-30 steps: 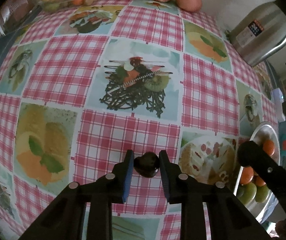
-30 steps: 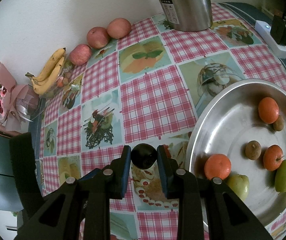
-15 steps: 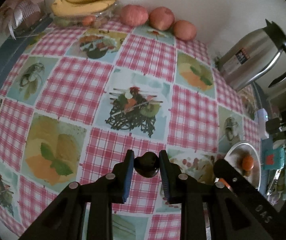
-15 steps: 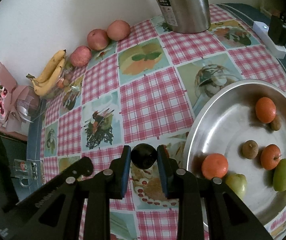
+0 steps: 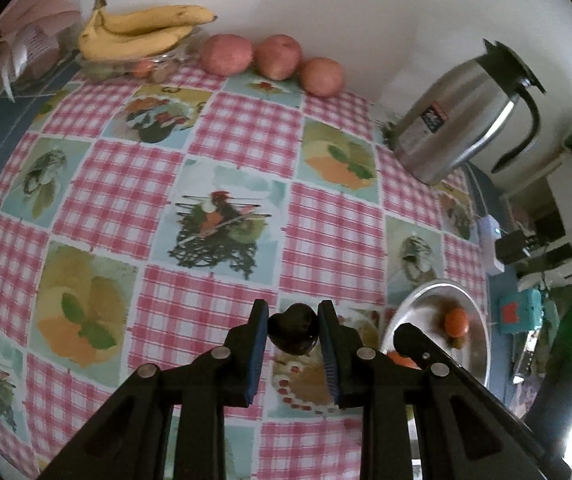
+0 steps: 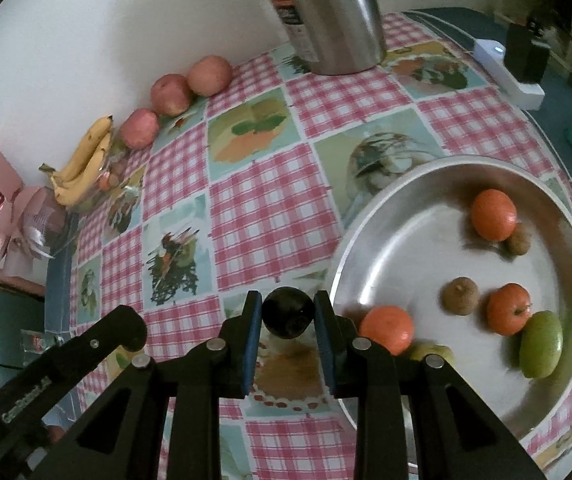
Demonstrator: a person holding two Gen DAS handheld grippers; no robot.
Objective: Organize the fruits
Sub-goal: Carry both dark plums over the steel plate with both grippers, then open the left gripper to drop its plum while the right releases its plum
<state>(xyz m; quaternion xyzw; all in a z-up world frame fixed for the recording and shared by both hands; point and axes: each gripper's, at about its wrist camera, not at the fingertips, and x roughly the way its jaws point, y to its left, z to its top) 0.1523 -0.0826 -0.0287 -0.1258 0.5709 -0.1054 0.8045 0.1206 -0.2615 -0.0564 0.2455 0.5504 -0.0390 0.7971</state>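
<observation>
Checked tablecloth point(image 5: 326, 232) | left gripper point(image 5: 293, 330) pinches dark fruit point(image 5: 293, 328) | right gripper point(image 6: 288, 316) pinches dark plum point(image 6: 287, 312) | right view alone shows green mango point(image 6: 540, 344) in steel tray point(image 6: 406, 216).

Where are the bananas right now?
The bananas lie at the far edge of the table against the wall, upper left in the left wrist view, just left of the row of three red apples.

You hold dark round fruit point(image 5: 293, 328) in left gripper point(image 5: 292, 326), second dark fruit point(image 6: 287, 312) in right gripper point(image 6: 287, 312), both above bench. Steel tray point(image 6: 386, 240) carries three oranges point(image 6: 493, 214), two brown kiwis point(image 6: 460, 295), green mango point(image 6: 541, 349). Bananas point(image 5: 141, 32) and three red apples point(image 5: 226, 54) lie by wall.
</observation>
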